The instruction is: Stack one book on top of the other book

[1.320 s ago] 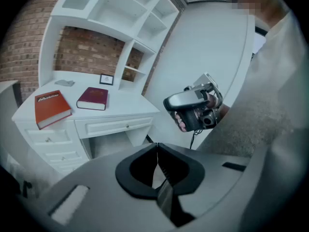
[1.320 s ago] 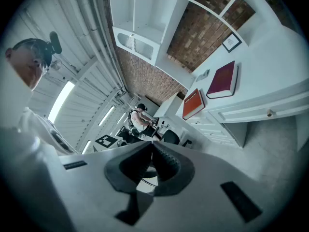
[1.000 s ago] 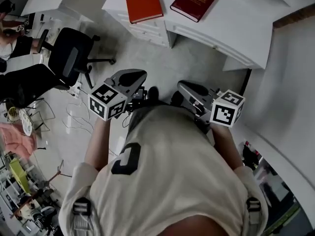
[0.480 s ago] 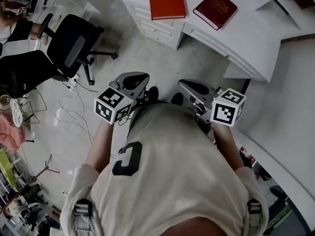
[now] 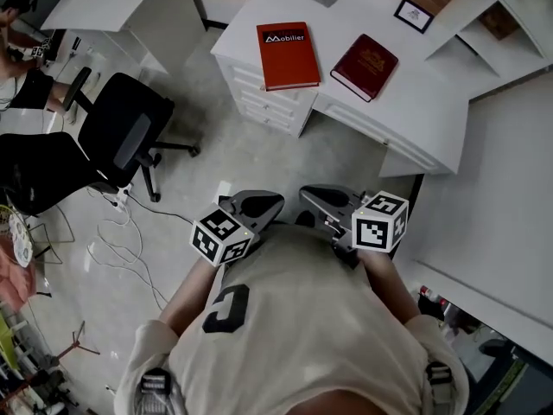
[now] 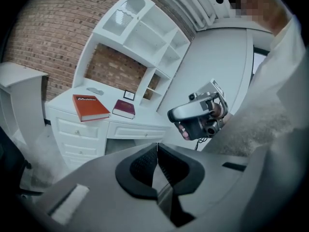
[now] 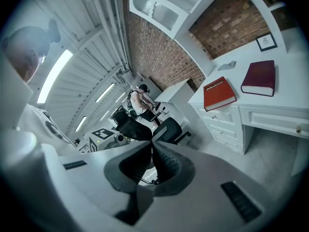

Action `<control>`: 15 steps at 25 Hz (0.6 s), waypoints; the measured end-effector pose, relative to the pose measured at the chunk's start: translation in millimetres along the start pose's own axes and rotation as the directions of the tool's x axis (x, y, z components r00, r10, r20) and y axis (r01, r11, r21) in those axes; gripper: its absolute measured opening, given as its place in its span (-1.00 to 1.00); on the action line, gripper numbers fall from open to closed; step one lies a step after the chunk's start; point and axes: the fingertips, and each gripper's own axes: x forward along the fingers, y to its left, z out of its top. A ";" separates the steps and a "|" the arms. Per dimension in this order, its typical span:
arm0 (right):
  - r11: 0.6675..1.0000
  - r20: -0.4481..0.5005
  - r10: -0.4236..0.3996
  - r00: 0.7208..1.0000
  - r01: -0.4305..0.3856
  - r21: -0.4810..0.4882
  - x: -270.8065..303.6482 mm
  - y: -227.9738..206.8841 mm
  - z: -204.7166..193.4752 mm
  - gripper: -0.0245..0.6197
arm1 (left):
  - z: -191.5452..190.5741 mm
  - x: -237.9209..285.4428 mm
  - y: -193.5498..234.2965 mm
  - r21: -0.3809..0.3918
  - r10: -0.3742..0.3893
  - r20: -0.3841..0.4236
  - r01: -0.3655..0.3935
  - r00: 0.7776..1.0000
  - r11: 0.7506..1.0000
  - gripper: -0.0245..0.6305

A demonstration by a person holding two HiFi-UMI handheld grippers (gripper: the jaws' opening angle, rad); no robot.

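Stacking not begun: orange book (image 5: 288, 54) and maroon book (image 5: 365, 66) lie apart at the desk's (image 5: 415, 102) left end; left gripper (image 6: 156, 146) and right gripper (image 7: 152, 141) are pressed together, empty.

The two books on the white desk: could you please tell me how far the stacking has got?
Done: nothing yet; the orange book and the dark red book lie flat and apart on the desk. In hand: nothing; the left gripper and right gripper are shut, empty, short of the desk. Left: grasp one book and set it on the other.
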 end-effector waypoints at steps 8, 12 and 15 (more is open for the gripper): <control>0.999 0.015 -0.044 0.999 0.044 0.002 19.1 5.4 7.7 -0.90 | 4.2 -18.7 17.8 -0.001 -0.017 0.023 0.017 1.000 1.000 -0.90; 0.998 -0.001 -0.060 0.998 0.060 -0.021 35.6 10.8 10.0 -0.90 | 5.6 -31.6 30.5 0.013 -0.018 0.032 0.017 0.999 1.000 -0.90; 0.997 -0.013 -0.068 0.998 0.068 -0.024 48.1 14.1 10.3 -0.89 | 4.1 -41.2 39.3 0.009 -0.019 0.039 0.018 0.999 1.000 -0.90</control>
